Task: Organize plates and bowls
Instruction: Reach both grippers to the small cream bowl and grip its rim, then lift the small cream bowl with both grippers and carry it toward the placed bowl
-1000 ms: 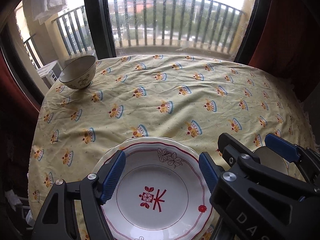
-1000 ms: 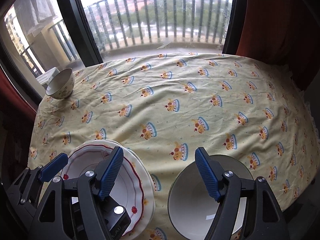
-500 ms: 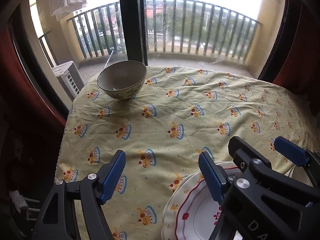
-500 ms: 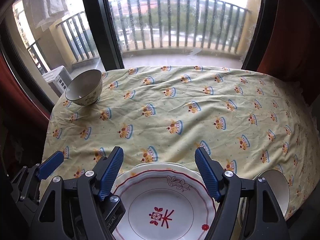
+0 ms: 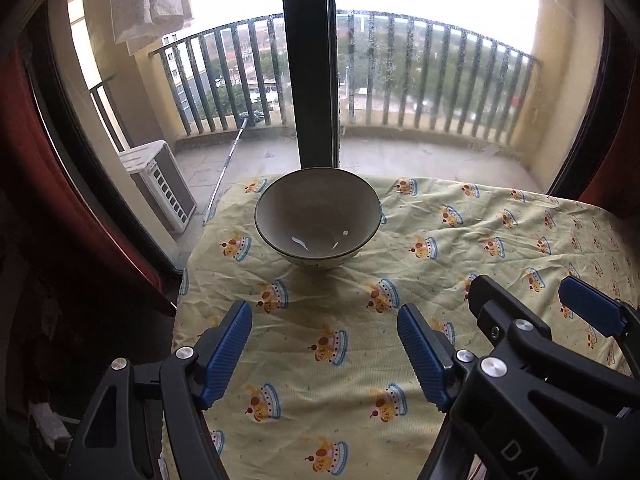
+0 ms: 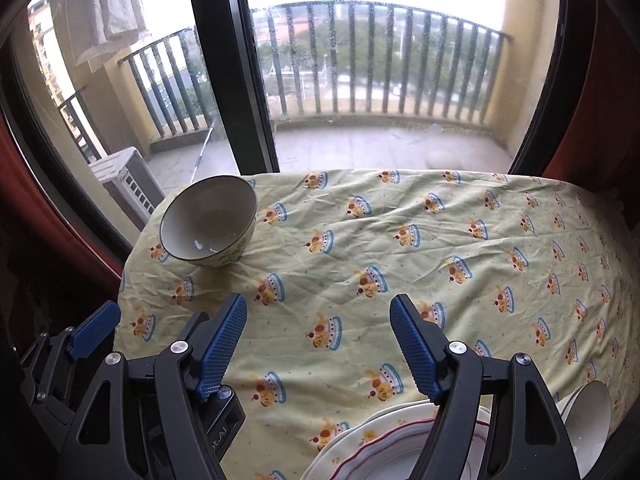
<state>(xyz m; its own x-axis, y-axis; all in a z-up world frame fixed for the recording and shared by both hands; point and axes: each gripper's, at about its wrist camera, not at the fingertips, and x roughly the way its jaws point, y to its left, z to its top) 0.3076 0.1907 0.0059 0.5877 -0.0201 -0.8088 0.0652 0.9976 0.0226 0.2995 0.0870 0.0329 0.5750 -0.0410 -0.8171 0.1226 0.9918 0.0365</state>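
Left gripper [image 5: 324,344]: blue ribbed pads wide apart, nothing between them but bare cloth; tilted down toward the table

Right gripper [image 6: 318,344]: pads equally wide, nothing held; rides close on the left gripper's right side, and its black frame fills the lower right corner of the left wrist view

Bowl, grey with dark rim [image 5: 318,220]: upright, empty, on the far left corner of the table by the window frame. Lies straight ahead of the left gripper, centred on the gap between its pads, near but not yet between them. From the right gripper the same bowl [image 6: 208,220] lies ahead and off to the left, outside the line of its jaws. Judgement: the left gripper is the nearer and better aligned, so the bowl is its to fetch. Round, so no long axis; the rim can be pinched from any side, and the near wall faces the pads

Plate stack, red-edged [image 6: 392,448]: at the near edge, under the right gripper

White bowl [image 6: 588,420]: just right of the plates; likely partner for the grey bowl

Tablecloth, yellow, crown print [image 5: 460,216]: wrinkled
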